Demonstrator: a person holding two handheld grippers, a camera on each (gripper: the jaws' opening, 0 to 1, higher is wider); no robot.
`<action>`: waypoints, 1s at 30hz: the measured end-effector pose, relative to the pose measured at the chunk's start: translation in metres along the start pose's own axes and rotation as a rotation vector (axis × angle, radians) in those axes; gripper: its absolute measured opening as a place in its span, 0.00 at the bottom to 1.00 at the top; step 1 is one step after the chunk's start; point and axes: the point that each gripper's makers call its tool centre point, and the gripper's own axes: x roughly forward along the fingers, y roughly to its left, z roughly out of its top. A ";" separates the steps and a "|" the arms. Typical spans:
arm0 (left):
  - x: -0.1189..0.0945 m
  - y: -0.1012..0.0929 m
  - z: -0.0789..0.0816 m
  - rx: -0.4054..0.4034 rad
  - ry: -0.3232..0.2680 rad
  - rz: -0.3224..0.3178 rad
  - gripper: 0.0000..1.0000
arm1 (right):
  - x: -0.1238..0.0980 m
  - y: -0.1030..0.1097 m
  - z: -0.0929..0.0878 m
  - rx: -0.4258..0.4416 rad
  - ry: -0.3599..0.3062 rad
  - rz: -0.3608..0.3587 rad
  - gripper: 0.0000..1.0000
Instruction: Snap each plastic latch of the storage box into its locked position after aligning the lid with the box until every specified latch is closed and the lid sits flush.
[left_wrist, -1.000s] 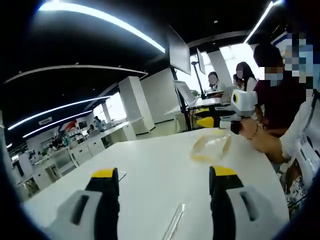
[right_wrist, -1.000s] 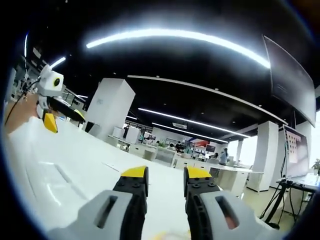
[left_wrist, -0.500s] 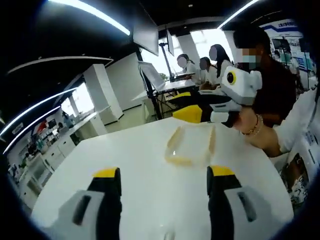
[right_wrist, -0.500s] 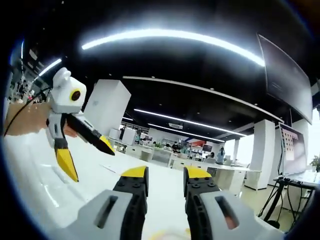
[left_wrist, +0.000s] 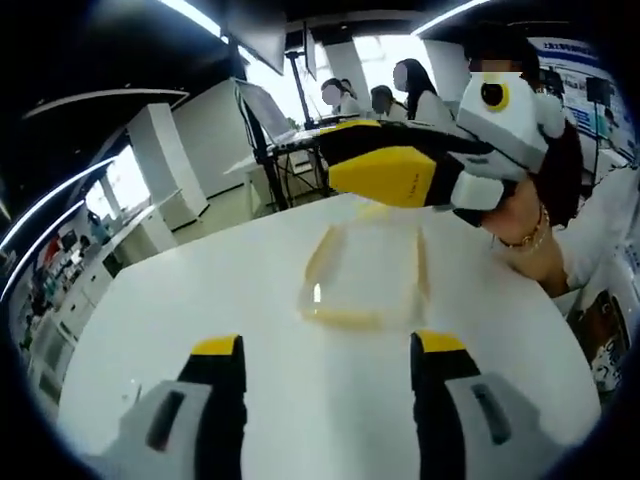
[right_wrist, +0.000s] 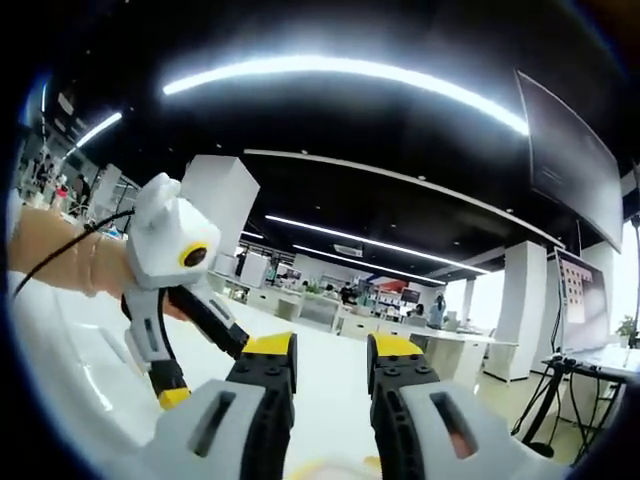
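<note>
The clear rectangular plastic storage box with yellow-tinted edges (left_wrist: 365, 285) lies flat on the white desk (left_wrist: 200, 290). The left gripper (left_wrist: 325, 350) hangs near it, jaws spread wide. The right gripper (right_wrist: 331, 352) hovers over the box, jaws narrowly parted, gripping nothing

left gripper view low over white table (left_wrist: 200, 290), right gripper view tilted up toward ceiling, both sharing table
</note>
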 end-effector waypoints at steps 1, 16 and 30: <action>0.008 0.001 -0.004 0.000 0.022 -0.009 0.65 | 0.000 0.000 0.000 -0.003 0.000 -0.002 0.27; 0.060 -0.007 -0.019 0.018 0.120 -0.127 0.64 | -0.001 -0.002 -0.005 0.001 0.017 -0.010 0.27; 0.073 -0.019 -0.033 -0.028 0.143 -0.236 0.57 | -0.004 -0.001 -0.002 -0.009 0.013 -0.009 0.27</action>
